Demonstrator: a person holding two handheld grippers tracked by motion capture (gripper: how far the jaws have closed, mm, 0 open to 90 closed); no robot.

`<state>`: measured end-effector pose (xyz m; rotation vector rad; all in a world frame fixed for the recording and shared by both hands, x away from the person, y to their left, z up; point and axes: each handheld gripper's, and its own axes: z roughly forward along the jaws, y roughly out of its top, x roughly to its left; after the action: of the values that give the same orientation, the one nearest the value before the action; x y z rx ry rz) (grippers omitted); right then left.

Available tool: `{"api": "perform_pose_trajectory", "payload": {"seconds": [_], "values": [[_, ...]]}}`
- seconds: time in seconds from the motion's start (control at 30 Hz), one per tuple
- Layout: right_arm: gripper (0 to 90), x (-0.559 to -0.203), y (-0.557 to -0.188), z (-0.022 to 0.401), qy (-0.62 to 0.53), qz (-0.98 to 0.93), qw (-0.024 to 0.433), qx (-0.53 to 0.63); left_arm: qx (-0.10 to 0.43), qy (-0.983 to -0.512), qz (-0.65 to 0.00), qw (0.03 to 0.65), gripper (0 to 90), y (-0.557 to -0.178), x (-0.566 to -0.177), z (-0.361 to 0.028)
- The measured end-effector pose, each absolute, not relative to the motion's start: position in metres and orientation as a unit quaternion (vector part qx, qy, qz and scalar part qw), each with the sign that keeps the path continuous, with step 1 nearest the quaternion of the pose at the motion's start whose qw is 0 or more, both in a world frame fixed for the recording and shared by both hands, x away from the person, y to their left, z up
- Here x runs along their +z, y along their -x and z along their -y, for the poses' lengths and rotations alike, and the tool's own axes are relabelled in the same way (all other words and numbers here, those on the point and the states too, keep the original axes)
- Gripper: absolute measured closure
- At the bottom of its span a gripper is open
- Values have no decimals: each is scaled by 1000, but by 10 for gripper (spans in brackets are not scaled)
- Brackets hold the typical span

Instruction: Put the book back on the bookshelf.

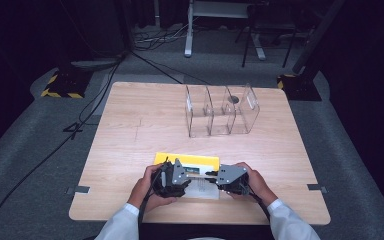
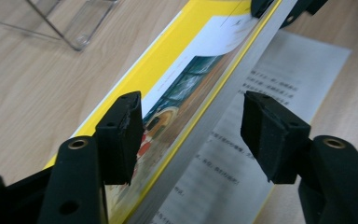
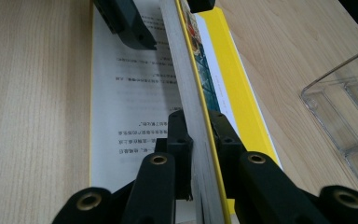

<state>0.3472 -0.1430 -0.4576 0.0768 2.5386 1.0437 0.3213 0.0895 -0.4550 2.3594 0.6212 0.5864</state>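
- Yellow book (image 1: 187,162) lies open near the front edge of the bench (image 1: 130,130), between the two hands; a block of pages with the yellow cover stands raised over a flat printed page (image 3: 121,93)
- Right tongs (image 3: 196,140) are clenched on the edge of the raised page block (image 3: 186,93), both pads pressing on it; this grip should hold firm so the block does not drop
- Left tongs (image 2: 191,135) stand released, one pad on the illustrated side (image 2: 177,93) and one on the text side, astride the block without pressing it
- Judged step: closing or turning the raised block; the left tongs should shut squarely on the block's edge before any swing, both hands moving together to avoid creasing
- Clear divided holder (image 1: 222,110) stands well apart, farther back on the bench
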Motion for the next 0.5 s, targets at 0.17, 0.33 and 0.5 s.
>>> {"api": "perform_pose_trajectory", "payload": {"seconds": [0.17, 0.33, 0.5], "values": [[804, -457, -347, 142, -31, -908, 194, 371, 238, -896, -230, 297, 578, -320, -458, -90], [791, -457, -348, 140, -36, -907, 191, 373, 228, -904, -218, 288, 649, -321, -460, -90], [664, -457, -352, 146, -49, -899, 180, 397, 218, -906, -206, 297, 726, -323, -461, -95]]}}
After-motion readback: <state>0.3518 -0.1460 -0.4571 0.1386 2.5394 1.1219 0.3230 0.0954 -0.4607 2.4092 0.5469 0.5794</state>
